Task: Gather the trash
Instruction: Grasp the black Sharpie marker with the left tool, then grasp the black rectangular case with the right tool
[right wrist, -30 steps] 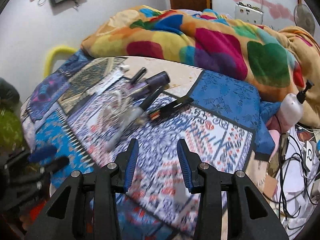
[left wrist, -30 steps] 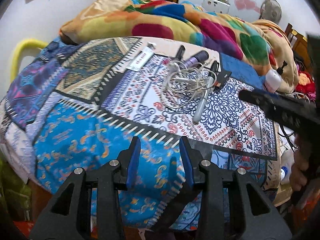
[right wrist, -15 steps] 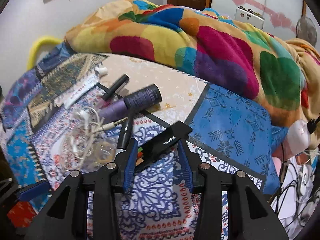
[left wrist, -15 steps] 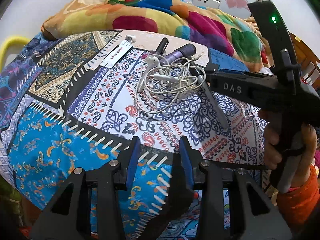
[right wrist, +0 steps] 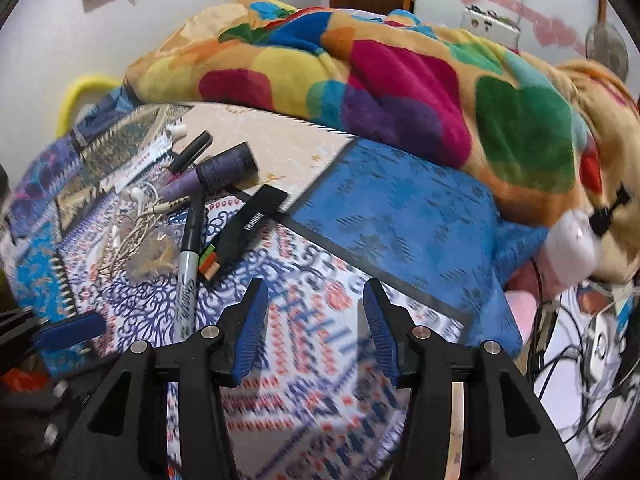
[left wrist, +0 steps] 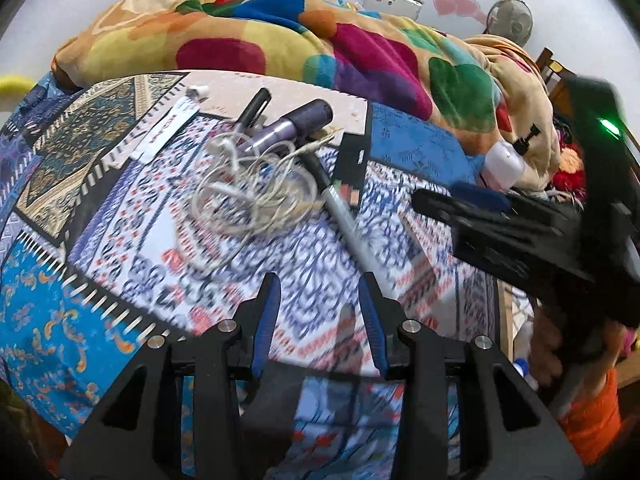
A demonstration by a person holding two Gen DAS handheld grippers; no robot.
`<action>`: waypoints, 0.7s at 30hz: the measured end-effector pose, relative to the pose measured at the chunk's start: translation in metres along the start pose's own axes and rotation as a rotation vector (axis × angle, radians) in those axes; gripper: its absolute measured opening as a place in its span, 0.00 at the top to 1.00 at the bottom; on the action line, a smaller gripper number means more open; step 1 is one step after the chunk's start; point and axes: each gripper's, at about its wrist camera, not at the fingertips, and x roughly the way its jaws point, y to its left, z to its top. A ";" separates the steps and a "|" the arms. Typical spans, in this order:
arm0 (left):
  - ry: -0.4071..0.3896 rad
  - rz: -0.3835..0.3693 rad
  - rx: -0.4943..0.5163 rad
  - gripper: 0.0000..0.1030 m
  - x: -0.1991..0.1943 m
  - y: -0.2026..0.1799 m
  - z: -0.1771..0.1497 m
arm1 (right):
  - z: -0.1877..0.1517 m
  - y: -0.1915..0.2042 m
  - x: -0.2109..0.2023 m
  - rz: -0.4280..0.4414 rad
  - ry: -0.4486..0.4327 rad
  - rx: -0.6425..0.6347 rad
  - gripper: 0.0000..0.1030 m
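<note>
**Bed clutter, both claws empty**

Your left claw (left wrist: pixel 320 312) stands part open, holding nothing. Your right claw (right wrist: pixel 312 320) is opening, nothing between. Ahead of both on the bed (right wrist: pixel 392 208): earphones (left wrist: pixel 248 192), marker (right wrist: pixel 188 260), purple tube (right wrist: pixel 216 172), black box (right wrist: pixel 248 232).

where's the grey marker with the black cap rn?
The grey marker with the black cap lies on the patterned bedspread, left of centre in the right wrist view, between the tangled white earphone cable and the flat black box.

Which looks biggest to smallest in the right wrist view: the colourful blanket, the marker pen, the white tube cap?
1. Colourful blanket, by far the largest.
2. Marker pen, long and thin.
3. White tube cap, smallest, though it lies farther back.
</note>
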 end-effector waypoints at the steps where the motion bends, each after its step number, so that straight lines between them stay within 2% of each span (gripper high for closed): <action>1: -0.001 -0.003 -0.007 0.62 0.003 -0.002 0.004 | -0.001 -0.007 -0.005 0.007 -0.005 0.015 0.55; 4: -0.003 -0.001 -0.030 0.62 0.013 -0.010 0.014 | -0.003 -0.013 -0.016 0.012 -0.026 0.044 0.55; 7: -0.023 0.076 -0.013 0.63 0.022 -0.021 0.019 | -0.003 -0.018 -0.023 0.027 -0.034 0.057 0.55; 9: -0.040 0.149 0.023 0.78 0.025 -0.028 0.017 | -0.001 -0.017 -0.023 0.032 -0.035 0.055 0.55; 10: -0.041 0.162 0.035 0.81 0.027 -0.028 0.017 | 0.001 -0.016 -0.022 0.038 -0.035 0.054 0.55; 11: -0.047 0.162 0.038 0.88 0.027 -0.028 0.016 | 0.002 -0.013 -0.020 0.047 -0.035 0.054 0.55; 12: -0.056 0.165 0.039 0.89 0.025 -0.027 0.013 | 0.003 -0.013 -0.020 0.061 -0.035 0.056 0.55; 17: -0.052 0.117 0.050 0.90 0.013 -0.015 0.003 | 0.008 0.000 -0.010 0.131 -0.027 0.078 0.55; 21: -0.095 0.076 0.047 0.91 -0.016 -0.004 0.000 | 0.012 0.010 -0.002 0.151 -0.030 0.090 0.55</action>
